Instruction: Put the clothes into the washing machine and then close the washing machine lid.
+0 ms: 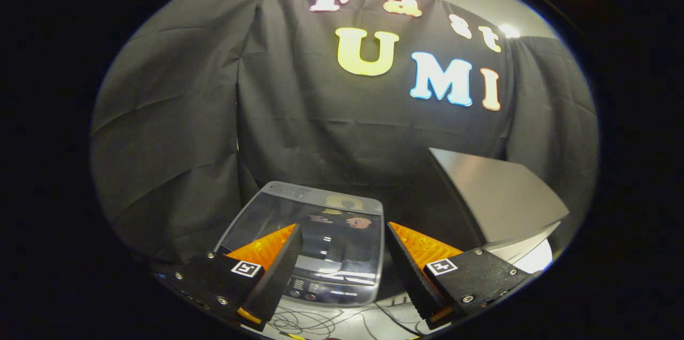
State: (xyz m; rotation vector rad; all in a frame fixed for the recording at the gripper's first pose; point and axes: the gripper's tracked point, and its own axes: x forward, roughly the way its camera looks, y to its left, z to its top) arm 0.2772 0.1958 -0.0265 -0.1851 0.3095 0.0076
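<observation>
A small grey washing machine point(307, 222) stands just ahead of my fingers, seen from above. Its glossy see-through lid point(347, 249) lies flat over the top and mirrors the wall behind. A row of small buttons point(302, 289) sits on its near edge, between my fingers. My gripper point(343, 228) hovers above the lid, open, with nothing between its fingers and a wide gap between them. No cloth touches either finger.
A grey slanted panel point(497, 195) rises to the right of the machine, over a white base point(537, 260), close beyond my right finger. Thin dark cables point(320, 324) lie on the white surface below the fingers. Black cloth walls point(171, 142) close in behind and to the left.
</observation>
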